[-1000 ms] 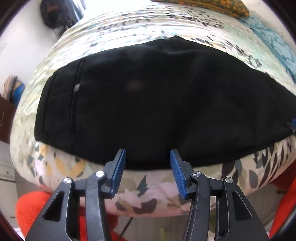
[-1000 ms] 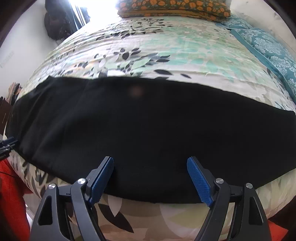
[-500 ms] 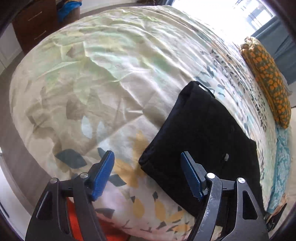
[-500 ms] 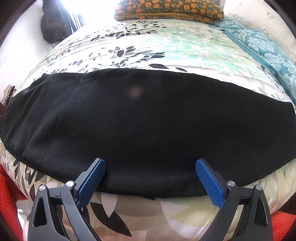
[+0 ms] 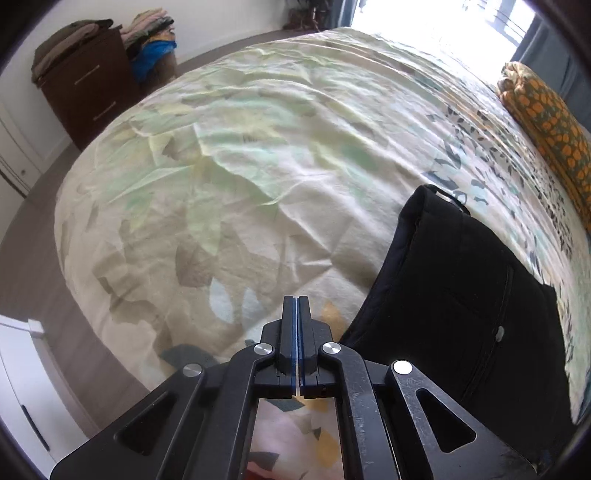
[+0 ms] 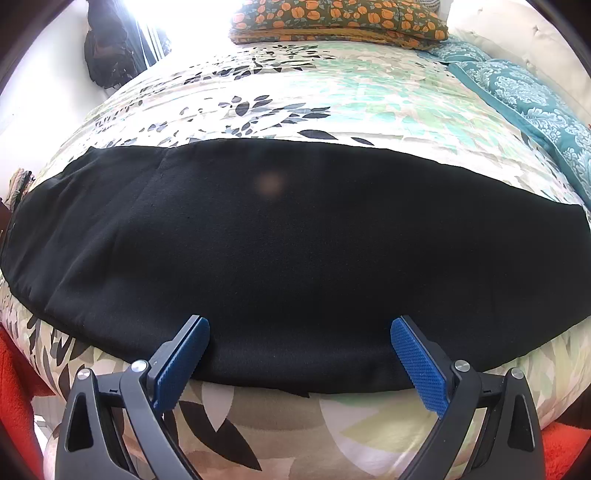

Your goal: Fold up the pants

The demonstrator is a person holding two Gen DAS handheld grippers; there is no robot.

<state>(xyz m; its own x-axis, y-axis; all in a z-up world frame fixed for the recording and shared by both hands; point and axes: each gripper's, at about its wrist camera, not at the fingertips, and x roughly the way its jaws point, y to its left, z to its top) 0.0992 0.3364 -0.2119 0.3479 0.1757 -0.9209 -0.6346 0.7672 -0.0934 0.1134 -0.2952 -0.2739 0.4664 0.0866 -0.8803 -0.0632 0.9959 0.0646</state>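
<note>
Closest thing from the right side is the right gripper (image 6: pixel 297 363), tilted steeply down over the near edge of the bed, jaws spread wide with nothing pinched between the blue pads (image 6: pixel 417 369). They sit just above the near hem of the black pants (image 6: pixel 288 251), not biting into the cloth.

The pants themselves are plain black, matte, pretty smooth, laid flat on the leafy floral bedspread (image 6: pixel 295 92) close to the bed's near edge. From this side they look like one long dark band, long axis running left to right across the view, parallel to the edge. There's a faint seam running diagonally on the left part.

Over on the other end, the left gripper (image 5: pixel 297 328) is clamped fully shut on nothing, pads pressed together, also pointing steeply down. It hovers over bare bedspread just left of the pants' end, not touching them. That end looks like the waist: a small loop sticks out at the far corner and a little button shows near a pocket seam.

Further back, an orange-patterned pillow (image 6: pixel 336 18) and a teal one (image 6: pixel 528 96) sit at the head. A dark wooden dresser (image 5: pixel 88 88) stands past the bed with clothes piled on it.
</note>
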